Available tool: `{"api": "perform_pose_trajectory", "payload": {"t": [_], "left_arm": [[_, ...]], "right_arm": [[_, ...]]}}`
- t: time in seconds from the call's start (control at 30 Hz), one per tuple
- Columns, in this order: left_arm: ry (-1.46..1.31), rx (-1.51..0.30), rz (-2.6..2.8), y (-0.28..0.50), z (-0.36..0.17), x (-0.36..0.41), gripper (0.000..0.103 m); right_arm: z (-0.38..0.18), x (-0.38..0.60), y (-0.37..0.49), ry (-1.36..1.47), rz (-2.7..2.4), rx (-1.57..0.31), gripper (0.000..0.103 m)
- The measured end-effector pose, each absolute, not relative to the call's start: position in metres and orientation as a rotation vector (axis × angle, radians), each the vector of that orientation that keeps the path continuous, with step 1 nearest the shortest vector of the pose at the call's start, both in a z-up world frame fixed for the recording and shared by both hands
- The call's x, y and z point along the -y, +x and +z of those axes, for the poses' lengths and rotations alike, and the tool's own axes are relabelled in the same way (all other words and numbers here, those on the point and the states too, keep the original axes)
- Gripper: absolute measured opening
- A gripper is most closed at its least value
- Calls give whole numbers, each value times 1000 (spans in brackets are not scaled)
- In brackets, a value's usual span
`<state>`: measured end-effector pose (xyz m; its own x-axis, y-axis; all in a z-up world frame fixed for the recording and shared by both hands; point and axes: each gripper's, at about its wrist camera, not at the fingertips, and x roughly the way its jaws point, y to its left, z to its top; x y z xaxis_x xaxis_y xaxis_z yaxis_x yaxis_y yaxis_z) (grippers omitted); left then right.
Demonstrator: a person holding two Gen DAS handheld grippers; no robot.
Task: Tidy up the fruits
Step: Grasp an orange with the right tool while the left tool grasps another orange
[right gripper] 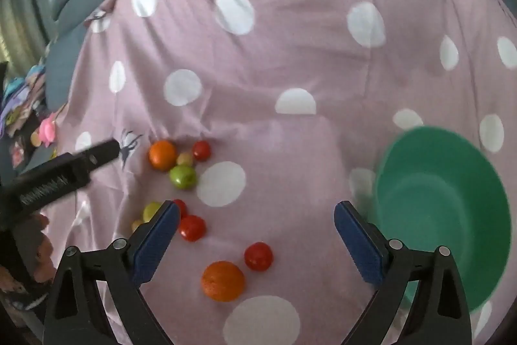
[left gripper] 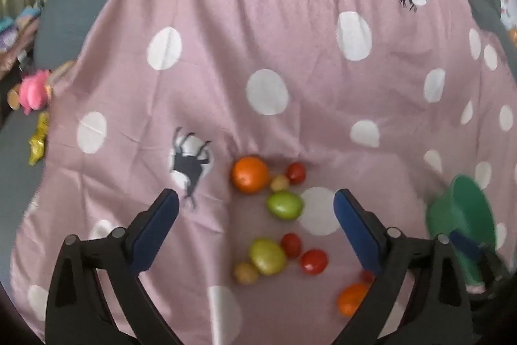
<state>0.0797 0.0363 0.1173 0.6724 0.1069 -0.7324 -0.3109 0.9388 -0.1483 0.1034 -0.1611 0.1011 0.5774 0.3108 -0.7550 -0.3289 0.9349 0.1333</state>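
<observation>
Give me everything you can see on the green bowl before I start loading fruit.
The green bowl is round, deep and plain, looks like matte plastic, and appears empty. It rests on the pink dotted cloth, tipped slightly toward the camera, off to the right of the scattered fruit. The right gripper hangs open beside it; its near finger overlaps the rim in view, contact unclear.

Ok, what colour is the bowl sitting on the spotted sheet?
The bowl is green. It shows best in the right wrist view.
</observation>
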Motion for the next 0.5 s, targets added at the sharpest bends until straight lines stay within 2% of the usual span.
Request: {"api": "perform_pose_trajectory", "payload": {"t": [0.2,0.5], "left_arm": [[-181,-825,251,85,107,-23,96],[-267,-846,264,83,98,-41,95]], "right_arm": [[91,162,99,-33,398,-916,97],[72,156,94,-66,382,-931,97]]}}
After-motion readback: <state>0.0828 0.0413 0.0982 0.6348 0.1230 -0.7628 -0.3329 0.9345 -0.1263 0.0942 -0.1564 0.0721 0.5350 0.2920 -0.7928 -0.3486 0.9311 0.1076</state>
